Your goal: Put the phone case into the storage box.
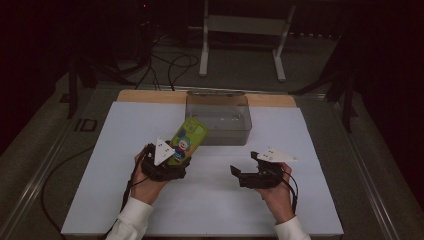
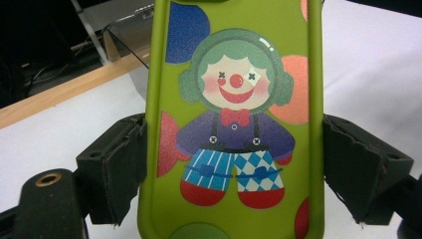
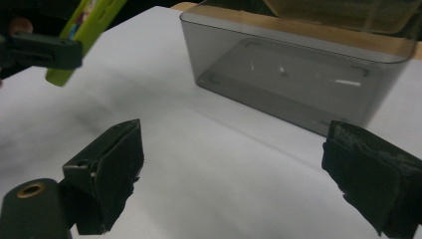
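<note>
Lime-green clown phone case (image 2: 234, 124) is pinched by its long edges in the left claw (image 1: 172, 162), lifted off the white surface (image 1: 100, 150). Right claw (image 3: 239, 174) gapes wide, holding nothing, with bare surface before the smoky bin (image 1: 218, 117).

Lime-green phone case (image 2: 234, 124) with clown print; smoky grey transparent bin (image 1: 218, 118).

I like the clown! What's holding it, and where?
The left gripper clamps the green phone case by its two long side edges, near the bottom end. The right gripper holds nothing.
</note>
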{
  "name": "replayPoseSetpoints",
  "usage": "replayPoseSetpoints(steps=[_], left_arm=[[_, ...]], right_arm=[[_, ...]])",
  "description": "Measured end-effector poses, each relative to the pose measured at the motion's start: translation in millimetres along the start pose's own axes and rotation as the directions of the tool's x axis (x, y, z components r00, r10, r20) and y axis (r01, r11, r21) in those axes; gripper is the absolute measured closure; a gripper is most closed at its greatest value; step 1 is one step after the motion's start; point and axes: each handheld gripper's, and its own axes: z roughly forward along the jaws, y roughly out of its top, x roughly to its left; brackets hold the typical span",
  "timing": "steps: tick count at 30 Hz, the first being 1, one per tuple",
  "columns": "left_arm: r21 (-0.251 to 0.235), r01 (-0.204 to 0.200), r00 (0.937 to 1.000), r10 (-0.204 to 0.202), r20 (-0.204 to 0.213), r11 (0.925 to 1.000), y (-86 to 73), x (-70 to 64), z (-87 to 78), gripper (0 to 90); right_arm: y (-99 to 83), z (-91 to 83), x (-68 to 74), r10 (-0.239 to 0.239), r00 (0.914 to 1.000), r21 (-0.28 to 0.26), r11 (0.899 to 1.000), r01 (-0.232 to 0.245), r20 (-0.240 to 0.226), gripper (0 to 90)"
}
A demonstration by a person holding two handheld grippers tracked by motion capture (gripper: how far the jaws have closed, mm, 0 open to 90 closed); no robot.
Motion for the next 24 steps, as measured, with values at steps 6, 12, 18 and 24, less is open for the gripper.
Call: replayPoseSetpoints(steps=[6,12,18,24], left_arm=[[-0.006,0.011,0.9999,-0.01,0.002,0.9999,-0.3,-2.4,2.4,15.9],[-0.01,0.021,0.9998,-0.021,0.008,0.9997,0.1,-5.2,5.5,16.0],[-0.014,0.025,0.9997,-0.024,0.007,0.9996,-0.1,-9.1,8.9,16.0],[-0.03,0.051,0.9986,-0.05,0.015,0.9982,-0.8,-11.7,10.4,16.0]], right_arm=[[8.2,7.9,3.7,0.024,0.9992,-0.007,1.0,-0.024,-0.032,9.2],[15.6,16.5,9.7,0.059,0.9956,-0.012,0.998,-0.06,-0.072,9.2],[22.2,29.6,17.3,0.099,0.9909,-0.009,0.995,-0.101,-0.09,13.3],[28.7,37.6,25.3,0.079,0.9907,-0.01,0.997,-0.081,-0.111,13.8]])
